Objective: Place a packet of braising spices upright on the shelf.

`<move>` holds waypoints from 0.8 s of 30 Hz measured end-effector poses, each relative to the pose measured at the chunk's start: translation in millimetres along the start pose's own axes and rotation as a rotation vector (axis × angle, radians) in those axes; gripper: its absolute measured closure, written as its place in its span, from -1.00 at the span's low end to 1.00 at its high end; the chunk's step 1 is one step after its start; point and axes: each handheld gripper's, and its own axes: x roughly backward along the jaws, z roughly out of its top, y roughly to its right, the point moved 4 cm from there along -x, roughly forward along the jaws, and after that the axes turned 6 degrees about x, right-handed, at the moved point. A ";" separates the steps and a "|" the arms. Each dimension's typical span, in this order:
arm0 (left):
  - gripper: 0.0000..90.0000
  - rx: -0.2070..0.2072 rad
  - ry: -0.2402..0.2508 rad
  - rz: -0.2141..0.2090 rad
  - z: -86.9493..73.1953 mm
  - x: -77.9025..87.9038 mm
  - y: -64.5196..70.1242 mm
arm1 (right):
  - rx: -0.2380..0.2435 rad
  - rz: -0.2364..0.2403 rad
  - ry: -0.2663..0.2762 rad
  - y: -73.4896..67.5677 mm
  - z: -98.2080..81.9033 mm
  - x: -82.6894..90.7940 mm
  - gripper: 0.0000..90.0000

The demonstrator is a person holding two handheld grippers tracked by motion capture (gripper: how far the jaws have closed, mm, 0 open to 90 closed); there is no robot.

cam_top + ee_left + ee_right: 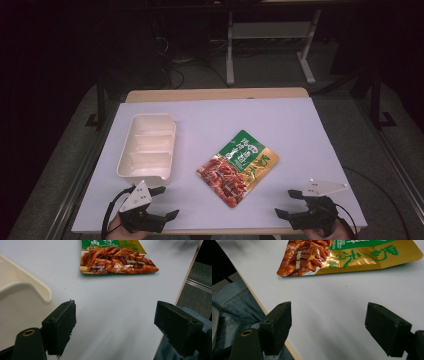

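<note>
A flat food pouch (237,167), green and gold with a picture of red-brown meat, lies in the middle of the white table (280,125). Its meat end shows at the top of the left gripper view (117,262) and its gold side at the top of the right gripper view (352,257). A cream divided tray (147,145) sits to the pouch's left, and its rim (37,290) shows in the left gripper view. My left gripper (165,202) rests near the front left edge, open and empty (115,325). My right gripper (289,202) stands open and empty at the front right (328,327).
The table's front edge runs just under both grippers (225,231). A person's denim-clad leg (229,312) lies below that edge. Beyond the table stand a white desk frame (270,45) and cables on a dark floor.
</note>
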 end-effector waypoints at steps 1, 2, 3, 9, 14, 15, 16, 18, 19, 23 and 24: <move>-0.62 0.000 0.000 0.000 0.0 0.0 0.0 | 0.000 0.000 0.000 0.0 0.0 0.0 -0.55; -0.62 0.007 -0.004 -0.010 0.4 -1.2 1.2 | 0.001 -0.002 -0.001 1.2 -0.8 0.8 -0.55; -0.62 0.007 -0.004 -0.010 0.4 -1.2 1.2 | 0.001 -0.002 -0.001 1.2 -0.8 0.8 -0.55; -0.61 0.007 -0.006 -0.030 3.7 -5.4 7.8 | -0.008 -0.002 0.006 3.7 -0.7 1.8 -0.56; -0.49 -0.029 -0.031 -0.039 9.6 -14.5 17.2 | -0.011 0.002 0.000 7.2 -0.5 0.3 -0.58; -0.48 -0.031 -0.035 -0.043 11.3 -17.0 19.0 | -0.018 0.004 -0.001 7.9 -0.3 0.3 -0.58; -0.47 -0.040 -0.040 -0.047 13.1 -19.3 20.2 | -0.022 0.009 0.001 8.8 -0.3 0.4 -0.58; -0.42 -0.050 -0.047 -0.049 16.1 -24.0 22.0 | -0.027 0.010 0.008 10.3 1.3 0.3 -0.59; -0.42 -0.058 -0.051 -0.049 17.2 -26.0 22.6 | -0.024 0.012 0.006 11.5 2.0 0.3 -0.59; -0.36 -0.076 -0.061 -0.046 19.9 -34.4 25.0 | -0.032 0.020 0.017 14.3 5.3 0.5 -0.60; -0.36 -0.088 -0.067 -0.041 20.5 -36.8 25.3 | -0.035 0.021 0.015 14.8 6.0 0.2 -0.60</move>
